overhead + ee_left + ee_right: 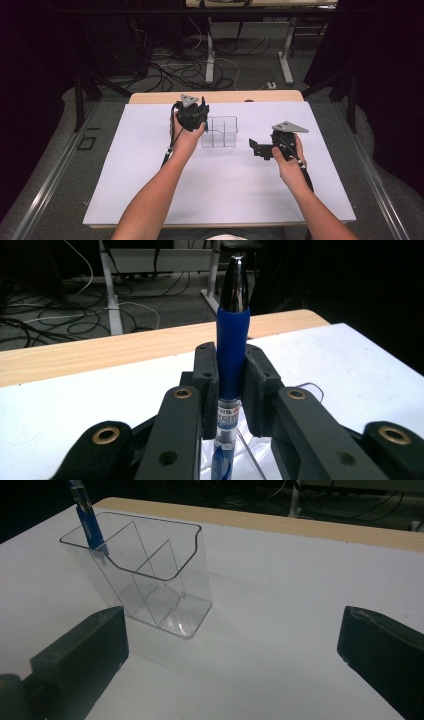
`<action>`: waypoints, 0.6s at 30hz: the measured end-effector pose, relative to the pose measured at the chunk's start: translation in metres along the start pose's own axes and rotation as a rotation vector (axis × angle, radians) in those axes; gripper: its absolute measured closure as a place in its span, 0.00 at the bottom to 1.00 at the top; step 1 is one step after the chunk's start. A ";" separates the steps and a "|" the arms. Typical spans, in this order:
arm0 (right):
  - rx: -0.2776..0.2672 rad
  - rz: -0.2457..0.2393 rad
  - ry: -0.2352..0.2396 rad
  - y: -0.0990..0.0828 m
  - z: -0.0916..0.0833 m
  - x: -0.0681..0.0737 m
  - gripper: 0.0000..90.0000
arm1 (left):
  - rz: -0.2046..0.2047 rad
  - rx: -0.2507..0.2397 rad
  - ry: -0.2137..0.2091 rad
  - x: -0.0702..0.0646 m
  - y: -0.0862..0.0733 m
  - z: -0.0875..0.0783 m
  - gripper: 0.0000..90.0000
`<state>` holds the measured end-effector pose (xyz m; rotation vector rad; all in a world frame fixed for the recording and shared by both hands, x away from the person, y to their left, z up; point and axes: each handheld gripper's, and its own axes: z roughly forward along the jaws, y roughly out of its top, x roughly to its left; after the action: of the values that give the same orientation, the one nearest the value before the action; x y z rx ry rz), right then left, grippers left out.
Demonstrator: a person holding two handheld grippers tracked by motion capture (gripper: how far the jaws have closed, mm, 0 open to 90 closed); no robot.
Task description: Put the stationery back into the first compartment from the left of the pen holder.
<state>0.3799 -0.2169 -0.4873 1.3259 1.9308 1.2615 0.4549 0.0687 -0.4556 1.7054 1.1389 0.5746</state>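
Gripping upright pen point(232, 335), left tongs point(231, 385) clamped.

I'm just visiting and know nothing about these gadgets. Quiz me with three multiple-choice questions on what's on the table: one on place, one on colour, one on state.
1. Where is the pen's lower end?
A. in the clear holder
B. flat on the sheet
C. on the floor

2. The pen's grip is:
A. red
B. blue
C. green

3. The right gripper's jaws are:
A. shut on the pen
B. shut on the holder
C. wide open

Answers: 1 A, the pen dips inside the clear holder; 2 B, the blue sleeve shows between the left gripper jaws; 3 C, the right gripper jaws stand apart.
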 end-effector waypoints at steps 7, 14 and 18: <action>0.000 -0.003 0.001 0.000 0.000 0.001 0.00 | 0.004 0.027 0.003 0.000 -0.002 0.001 0.88; 0.000 -0.002 0.005 0.000 0.000 0.001 0.00 | -0.009 -0.001 -0.015 0.003 0.003 -0.007 0.69; -0.004 0.004 0.004 0.001 0.000 0.001 0.00 | -0.003 -0.013 -0.023 0.007 0.006 -0.016 0.58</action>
<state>0.3793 -0.2159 -0.4864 1.3270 1.9288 1.2703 0.4480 0.0811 -0.4447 1.6945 1.1188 0.5582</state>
